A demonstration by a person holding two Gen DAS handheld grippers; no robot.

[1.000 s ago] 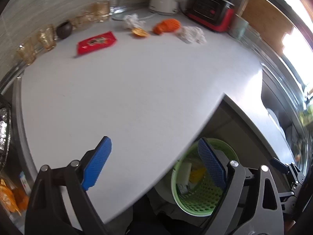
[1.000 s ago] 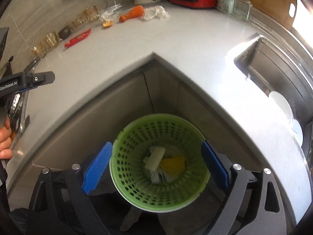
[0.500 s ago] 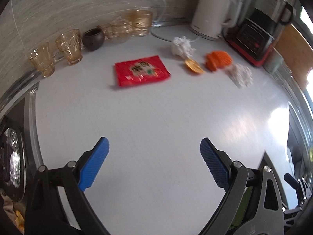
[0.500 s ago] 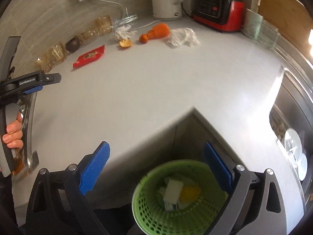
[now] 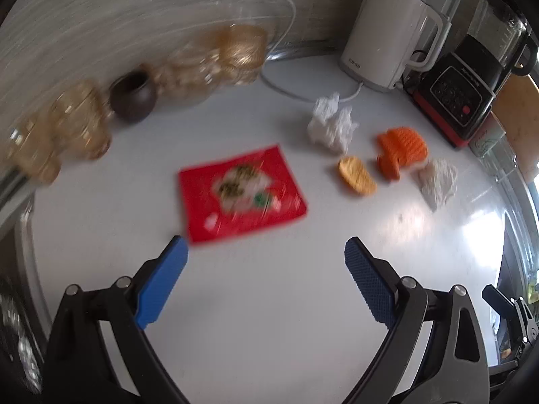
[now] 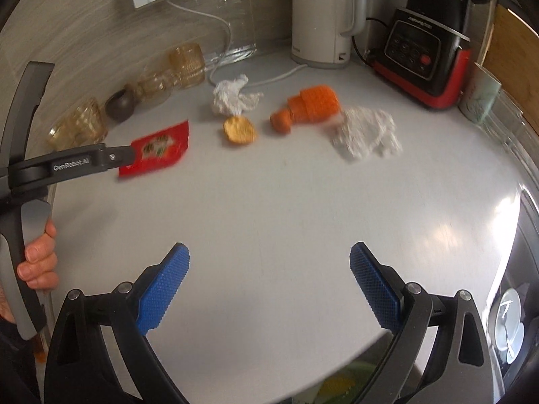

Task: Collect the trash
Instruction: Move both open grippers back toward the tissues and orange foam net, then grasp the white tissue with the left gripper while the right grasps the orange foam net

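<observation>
A red snack wrapper [image 5: 241, 192] lies flat on the white counter, just ahead of my open, empty left gripper [image 5: 266, 256]; it also shows in the right wrist view [image 6: 158, 149]. Further right lie a crumpled white tissue [image 5: 331, 124], an orange peel piece [image 5: 356, 175], an orange knitted piece [image 5: 401, 149] and a crumpled clear plastic wad [image 5: 438, 181]. My right gripper [image 6: 269, 262] is open and empty over bare counter, well short of the peel [image 6: 240, 129] and plastic wad [image 6: 365, 133]. The green bin's rim [image 6: 347, 380] peeks below the counter edge.
Amber glasses [image 5: 241, 50] and a dark small pot [image 5: 133, 99] line the back wall. A white kettle [image 5: 387, 33] and a black-red blender [image 5: 468, 77] stand at the back right. A sink with plates [image 6: 508, 320] lies at the right.
Both grippers have moved up from the green bin and forward over the counter toward the trash. The left one has closed in on the red wrapper. Both stay open.
</observation>
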